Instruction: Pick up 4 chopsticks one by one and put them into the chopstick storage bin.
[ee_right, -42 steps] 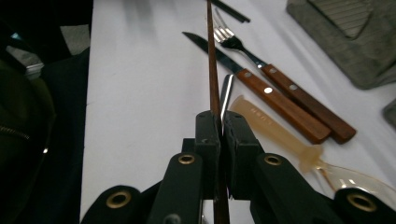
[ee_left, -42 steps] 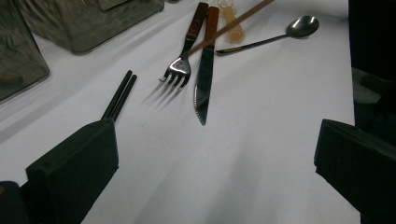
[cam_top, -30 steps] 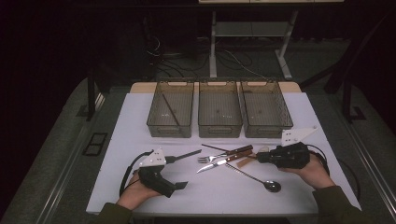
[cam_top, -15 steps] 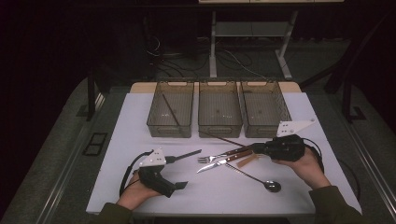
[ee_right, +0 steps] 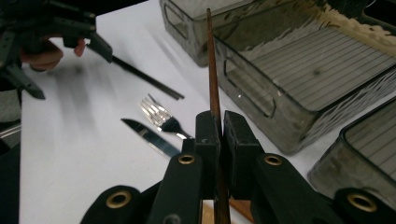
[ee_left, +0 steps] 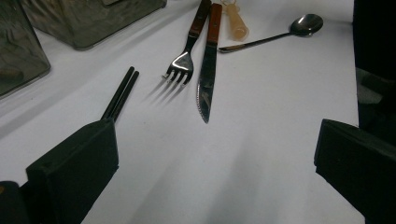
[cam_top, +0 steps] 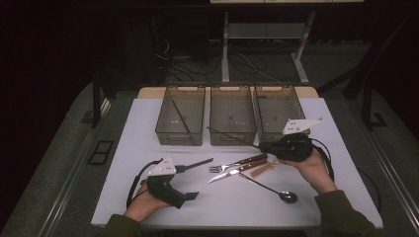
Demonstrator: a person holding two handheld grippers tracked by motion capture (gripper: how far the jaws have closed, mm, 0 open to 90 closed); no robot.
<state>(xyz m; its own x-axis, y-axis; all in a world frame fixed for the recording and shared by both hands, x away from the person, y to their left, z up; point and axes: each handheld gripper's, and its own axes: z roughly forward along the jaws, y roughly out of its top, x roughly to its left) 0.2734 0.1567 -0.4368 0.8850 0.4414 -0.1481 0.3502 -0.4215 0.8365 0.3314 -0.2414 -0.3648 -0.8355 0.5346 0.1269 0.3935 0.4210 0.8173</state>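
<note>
Since half a second ago the right tongs point(cam_top: 260, 145) have lifted a little off the desk point(cam_top: 346, 163) and moved toward the bins, carrying the brown chopstick point(cam_top: 232, 137) up from the cutlery. The chopstick is pinched between the closed jaws in the right gripper view point(ee_right: 211, 74) and sticks out ahead of them, its far tip reaching past the near wall of the middle bin point(cam_top: 232, 118) toward the left bin point(cam_top: 163, 131). The fork point(cam_top: 230, 165), knife point(cam_top: 232, 173) and spoon point(cam_top: 269, 187) lie on the desk below. The left tongs point(cam_top: 190, 182) rest by the near edge as before, jaws wide apart, with a black chopstick pair point(ee_left: 120, 93) just ahead.
</note>
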